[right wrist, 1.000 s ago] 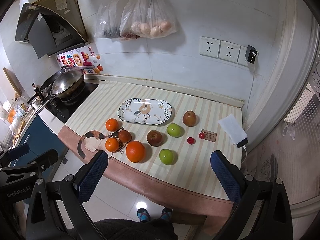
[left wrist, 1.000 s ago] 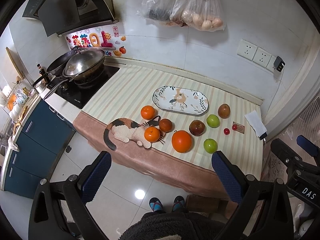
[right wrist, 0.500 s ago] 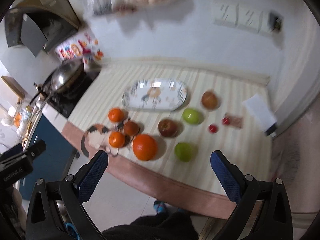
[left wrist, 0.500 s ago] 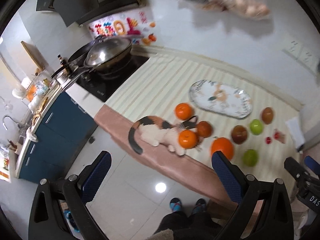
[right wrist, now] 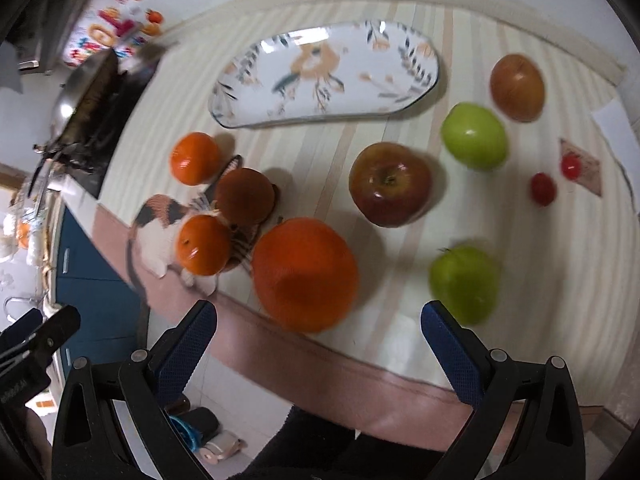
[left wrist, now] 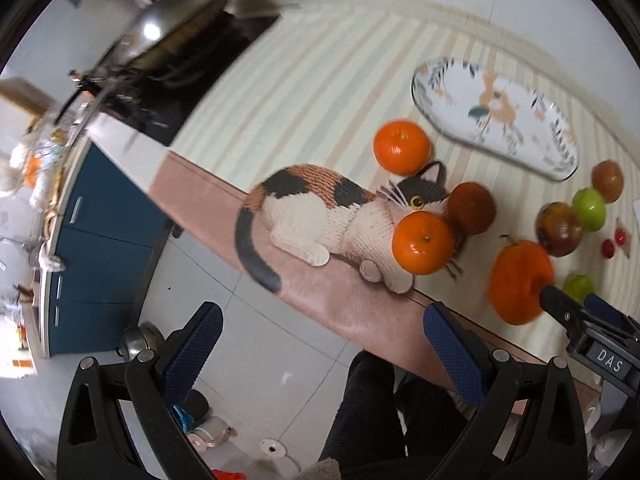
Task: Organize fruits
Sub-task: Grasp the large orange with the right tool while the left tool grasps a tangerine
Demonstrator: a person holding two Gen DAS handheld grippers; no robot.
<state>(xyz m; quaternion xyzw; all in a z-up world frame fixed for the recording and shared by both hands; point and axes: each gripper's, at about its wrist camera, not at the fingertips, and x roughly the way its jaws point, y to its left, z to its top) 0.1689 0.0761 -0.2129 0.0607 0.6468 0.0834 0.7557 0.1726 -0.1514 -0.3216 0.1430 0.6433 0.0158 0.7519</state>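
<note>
Striped cream cloth [right wrist: 320, 148] with a pinkish-brown border covers the kitchen counter, and on it lies an oval plate [right wrist: 416, 80], white with a leaf and bird pattern and bare of fruit, which serves as the landmark for the rest. Just in front of the plate's left end sits a small tangerine [right wrist: 195, 158], glossy and bright orange; nearer the counter edge from it come a dull brown round fruit [right wrist: 244, 196] and a second tangerine [right wrist: 203, 245] with a small stem dimple, both resting on the cloth's printed calico cat [left wrist: 320, 216]. Largest of all is the big orange [right wrist: 305, 274], deep orange and blurred, close to the counter edge in front of the plate's middle. A red apple [right wrist: 390, 184], dark and shiny with its stem pit up, lies in front of the plate's right half. Right of the plate stand a brownish-red apple [right wrist: 517, 87] and, just in front of it, a green apple [right wrist: 474, 136]; a second green apple [right wrist: 464, 284] lies much nearer the edge. Two cherry tomatoes [right wrist: 543, 189] sit farther right. Left of the plate, a steel wok [left wrist: 172, 36] rests on a dark hob. Both tools hang over the counter's front edge: the left gripper [left wrist: 320, 348] with fingers wide and nothing between them, the right gripper [right wrist: 318, 342] likewise wide and unloaded, its blue pads [right wrist: 186, 340] flanking the big orange from short of it.
</note>
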